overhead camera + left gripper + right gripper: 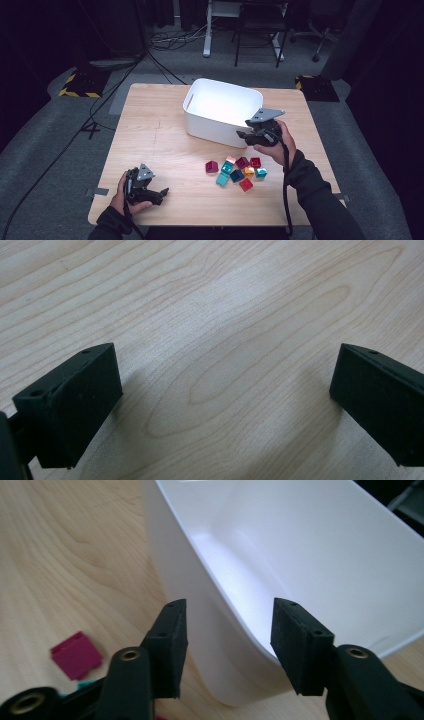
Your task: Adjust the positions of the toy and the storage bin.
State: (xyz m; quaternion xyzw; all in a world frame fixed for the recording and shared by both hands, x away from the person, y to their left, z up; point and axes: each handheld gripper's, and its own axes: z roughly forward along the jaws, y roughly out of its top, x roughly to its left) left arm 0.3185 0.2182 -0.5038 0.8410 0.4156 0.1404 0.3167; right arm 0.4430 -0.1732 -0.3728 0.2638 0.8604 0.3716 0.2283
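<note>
A white plastic bin (222, 111) stands on the wooden table (150, 140) at the back centre; its inside looks bare. My right gripper (244, 135) is open at the bin's near right corner, one jaw outside the wall and one over the inside, astride the rim (225, 587) without clamping it. Several small coloured cubes (236, 172) in red, magenta, teal and orange lie in a cluster in front of the bin; a magenta cube (76, 654) shows left of the jaws. My left gripper (164, 192) rests near the table's front left, open over bare wood (225, 365), nothing between its jaws.
Beyond the table are a dark carpeted floor, cables, a chair and desk legs (207, 30), and yellow-black marked stand bases (80, 82). Bare tabletop stretches between the left gripper and the cubes.
</note>
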